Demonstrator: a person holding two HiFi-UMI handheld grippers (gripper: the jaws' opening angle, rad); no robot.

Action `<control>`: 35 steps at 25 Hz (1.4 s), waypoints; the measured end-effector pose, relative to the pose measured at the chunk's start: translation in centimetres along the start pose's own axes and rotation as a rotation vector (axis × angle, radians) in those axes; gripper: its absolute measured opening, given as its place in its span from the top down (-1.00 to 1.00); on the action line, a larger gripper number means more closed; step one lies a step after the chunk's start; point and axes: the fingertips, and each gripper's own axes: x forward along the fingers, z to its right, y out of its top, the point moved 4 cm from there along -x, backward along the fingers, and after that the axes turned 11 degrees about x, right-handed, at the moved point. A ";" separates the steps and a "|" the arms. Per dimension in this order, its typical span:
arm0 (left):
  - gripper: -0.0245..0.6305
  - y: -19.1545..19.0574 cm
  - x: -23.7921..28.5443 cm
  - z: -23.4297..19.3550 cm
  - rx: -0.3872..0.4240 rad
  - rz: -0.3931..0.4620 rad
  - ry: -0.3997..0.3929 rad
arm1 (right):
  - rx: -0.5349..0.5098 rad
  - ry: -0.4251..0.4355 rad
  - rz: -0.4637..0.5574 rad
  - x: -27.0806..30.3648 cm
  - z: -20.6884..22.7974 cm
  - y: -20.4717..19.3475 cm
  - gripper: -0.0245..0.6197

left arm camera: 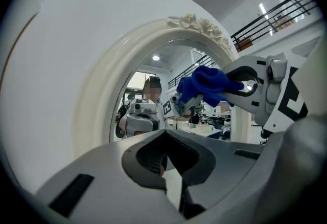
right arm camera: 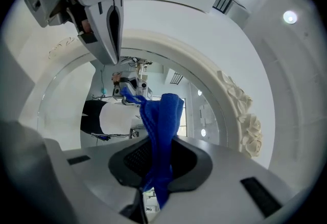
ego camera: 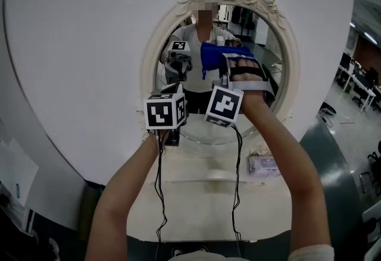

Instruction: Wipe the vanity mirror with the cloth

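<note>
- Counter: pale, beneath the mirror.
- Left hand-held gripper: jaws closed together, nothing between them, raised before the glass.
- Right hand-held gripper: jaws clamped on the blue cloth, just beside the left.
- Cloth: bunched at the upper glass; contact unclear.
- Vanity mirror: oval, cream rose-carved frame.

mirror btm part-hidden, packet print too small to read

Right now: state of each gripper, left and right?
Left gripper: closed, nothing between the jaws.
Right gripper: closed on the blue cloth.
</note>
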 end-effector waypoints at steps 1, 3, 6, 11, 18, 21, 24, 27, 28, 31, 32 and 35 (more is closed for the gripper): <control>0.89 -0.7 0.0 0.0 -0.015 -0.009 -0.003 | 0.005 0.008 -0.001 -0.1 -0.7 -0.1 0.69; 0.89 -2.4 0.1 0.2 -0.038 -0.036 -0.011 | 0.013 0.028 -0.002 -0.2 -2.2 -0.2 0.69; 0.89 -5.1 0.3 0.5 -0.030 -0.085 -0.017 | 0.016 0.058 0.000 -0.5 -4.5 -0.4 0.69; 0.89 -8.7 0.5 1.6 -0.020 -0.133 -0.031 | 0.030 0.103 0.003 -1.1 -7.6 -0.6 0.69; 0.89 -12.2 0.5 2.8 0.010 -0.132 -0.022 | 0.042 0.156 0.001 -1.8 -11.7 -0.9 0.69; 0.89 -13.4 0.5 3.2 0.037 -0.134 -0.016 | 0.055 0.190 -0.002 -2.2 -13.6 -1.1 0.69; 0.89 -14.6 0.5 3.6 0.039 -0.145 -0.022 | 0.058 0.215 -0.003 -2.6 -15.7 -1.3 0.69; 0.89 -15.9 0.7 4.1 0.026 -0.152 -0.027 | 0.055 0.249 -0.007 -3.0 -18.1 -1.6 0.69; 0.89 -16.4 0.7 4.3 0.022 -0.155 -0.028 | 0.062 0.265 -0.007 -3.2 -18.9 -1.7 0.69; 0.89 -17.9 0.7 4.8 0.008 -0.171 -0.034 | 0.104 0.324 -0.001 -3.8 -21.5 -1.6 0.69; 0.89 -18.4 0.6 5.0 0.006 -0.176 -0.034 | 0.108 0.338 -0.002 -4.0 -22.4 -1.7 0.69; 0.89 -19.9 0.2 5.5 0.006 -0.180 -0.032 | 0.084 0.369 -0.021 -4.4 -25.0 -2.6 0.69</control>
